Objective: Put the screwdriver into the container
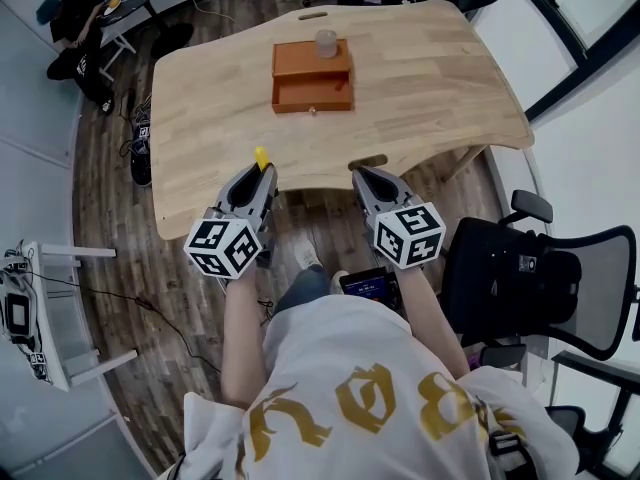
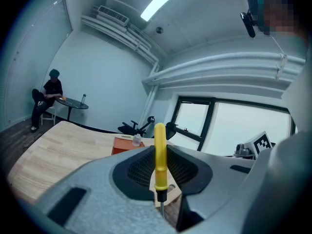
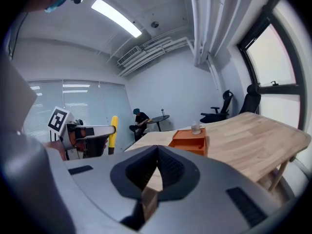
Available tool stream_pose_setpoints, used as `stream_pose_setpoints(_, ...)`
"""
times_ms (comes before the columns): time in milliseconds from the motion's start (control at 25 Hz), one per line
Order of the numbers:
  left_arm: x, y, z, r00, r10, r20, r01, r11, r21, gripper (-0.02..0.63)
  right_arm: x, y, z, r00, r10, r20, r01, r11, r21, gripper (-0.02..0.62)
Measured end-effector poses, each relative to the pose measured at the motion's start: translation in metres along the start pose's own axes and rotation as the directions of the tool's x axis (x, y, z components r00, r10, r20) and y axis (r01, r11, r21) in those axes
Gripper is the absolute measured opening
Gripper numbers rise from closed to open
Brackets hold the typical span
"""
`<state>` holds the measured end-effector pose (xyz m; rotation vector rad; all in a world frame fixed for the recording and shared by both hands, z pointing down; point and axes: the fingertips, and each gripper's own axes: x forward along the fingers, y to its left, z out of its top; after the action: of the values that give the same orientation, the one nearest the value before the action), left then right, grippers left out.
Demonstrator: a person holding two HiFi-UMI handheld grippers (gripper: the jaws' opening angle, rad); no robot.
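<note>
Clamped by its smooth yellow handle in the left tool (image 1: 262, 176), centre-left of the head view, the screwdriver (image 2: 159, 155) should handle light and stiff but may pivot, while the right tool (image 1: 366, 176) is closed empty and the container (image 1: 312, 80) sits upper centre.

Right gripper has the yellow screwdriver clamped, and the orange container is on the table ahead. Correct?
Not quite. The left gripper is shut on the yellow screwdriver, as the left gripper view shows; the right gripper is shut with nothing in it. The orange container is on the table ahead.
</note>
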<state>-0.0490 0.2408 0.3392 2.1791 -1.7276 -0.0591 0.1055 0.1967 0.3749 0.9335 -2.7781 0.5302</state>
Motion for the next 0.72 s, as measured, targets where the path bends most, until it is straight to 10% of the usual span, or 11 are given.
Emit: stream_pose_setpoints(720,0.119,0.09,0.017,0.998,-0.015,-0.064,0.013,1.0,-0.022,0.075,0.125,-0.073,0.024,0.999,-0.041,-0.035,0.04,0.998,-0.046,0.011)
